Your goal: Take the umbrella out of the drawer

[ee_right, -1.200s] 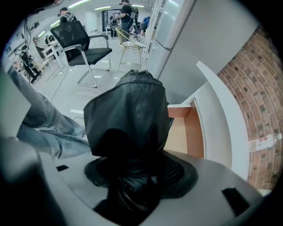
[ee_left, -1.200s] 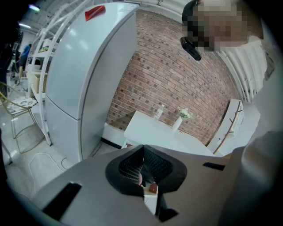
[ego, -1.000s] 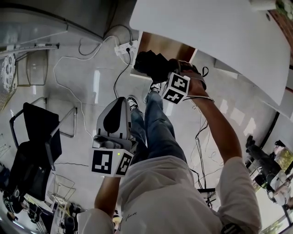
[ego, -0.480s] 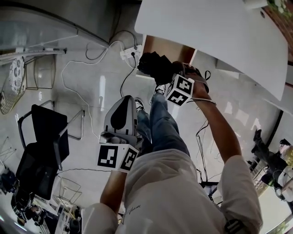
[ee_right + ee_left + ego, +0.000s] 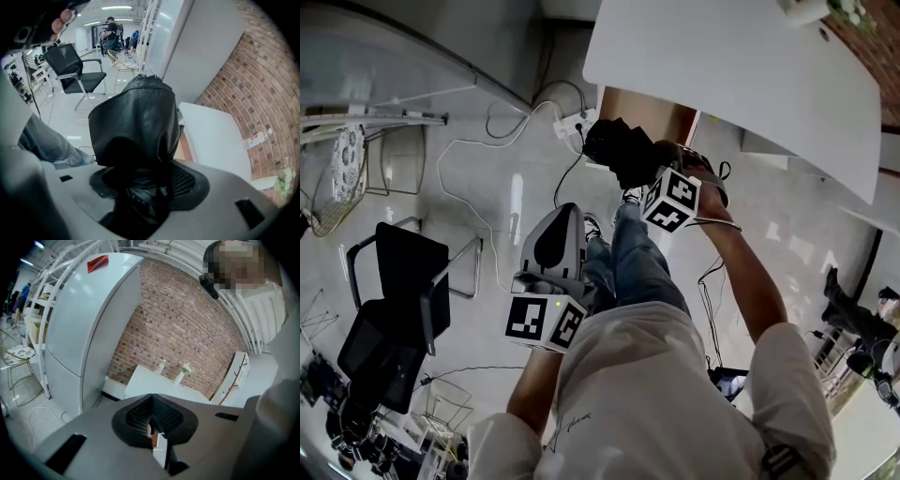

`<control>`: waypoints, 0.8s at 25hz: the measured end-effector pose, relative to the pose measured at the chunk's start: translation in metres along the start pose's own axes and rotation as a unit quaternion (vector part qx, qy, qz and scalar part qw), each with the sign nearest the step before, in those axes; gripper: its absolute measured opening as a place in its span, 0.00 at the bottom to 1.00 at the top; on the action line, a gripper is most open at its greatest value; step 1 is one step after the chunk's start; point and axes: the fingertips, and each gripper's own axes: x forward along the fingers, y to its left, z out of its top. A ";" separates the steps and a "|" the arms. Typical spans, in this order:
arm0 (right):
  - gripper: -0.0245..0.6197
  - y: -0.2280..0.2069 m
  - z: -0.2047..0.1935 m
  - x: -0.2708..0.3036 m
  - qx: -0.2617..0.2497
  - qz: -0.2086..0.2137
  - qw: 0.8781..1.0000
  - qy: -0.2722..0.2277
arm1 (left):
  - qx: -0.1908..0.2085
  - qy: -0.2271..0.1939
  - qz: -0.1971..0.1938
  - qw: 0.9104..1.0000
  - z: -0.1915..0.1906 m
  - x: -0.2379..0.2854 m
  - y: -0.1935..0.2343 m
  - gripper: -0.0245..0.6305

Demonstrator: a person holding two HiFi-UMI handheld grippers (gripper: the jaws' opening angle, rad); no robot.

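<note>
Extraction looks all but finished: the folded black umbrella in its glossy sleeve [image 5: 136,126] is up in the air, clamped at its near end in the right tool [image 5: 140,185], whose jaws stand wide around the bundle and press on it. From the head view the umbrella hangs just in front of the open wood-brown drawer [image 5: 645,101], under the edge of the white flat-topped desk [image 5: 741,66] and above the pale shiny floor [image 5: 487,178]. It seems clear of the drawer, though from this steep angle I cannot be sure that no part of it lies over the rim. The grey left tool [image 5: 152,423] has its jaws together with nothing between them. It is held well apart from the umbrella, over the person's blue-jeaned legs [image 5: 628,262]. What is left, as I judge it, is only to bring the umbrella fully away and perhaps set it down; the drawer stands open. Most of the drawer's inside is covered by the umbrella and the desk top, so anything else in it cannot be told. The gripped end of the umbrella is lost in the dark between the pads, and no handle or strap can be made out.
</note>
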 end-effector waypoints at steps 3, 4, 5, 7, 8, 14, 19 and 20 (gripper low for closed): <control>0.44 0.002 0.005 -0.011 0.009 -0.005 1.000 -0.005 | 0.004 -0.001 -0.004 1.000 0.003 -0.006 -0.003 0.06; 0.44 0.001 0.006 -0.016 0.011 -0.008 1.000 -0.007 | 0.006 -0.001 -0.007 1.000 0.005 -0.007 -0.004 0.06; 0.44 0.001 0.008 -0.021 0.012 -0.011 1.000 -0.009 | 0.008 -0.003 -0.009 1.000 0.007 -0.008 -0.005 0.06; 0.44 0.001 0.012 -0.030 0.017 -0.014 1.000 -0.015 | 0.013 -0.005 -0.012 1.000 0.010 -0.012 -0.007 0.06; 0.44 0.002 0.013 -0.035 0.019 -0.015 1.000 -0.017 | 0.014 -0.004 -0.013 1.000 0.011 -0.014 -0.007 0.06; 0.44 0.002 0.019 -0.060 0.037 -0.026 0.999 -0.030 | 0.026 -0.005 -0.021 0.999 0.014 -0.024 -0.014 0.06; 0.44 0.001 0.022 -0.079 0.062 -0.039 0.997 -0.040 | 0.031 -0.008 -0.028 0.999 0.017 -0.030 -0.014 0.06; 0.44 0.001 0.023 -0.083 0.068 -0.041 0.996 -0.042 | 0.032 -0.009 -0.028 0.999 0.018 -0.031 -0.014 0.06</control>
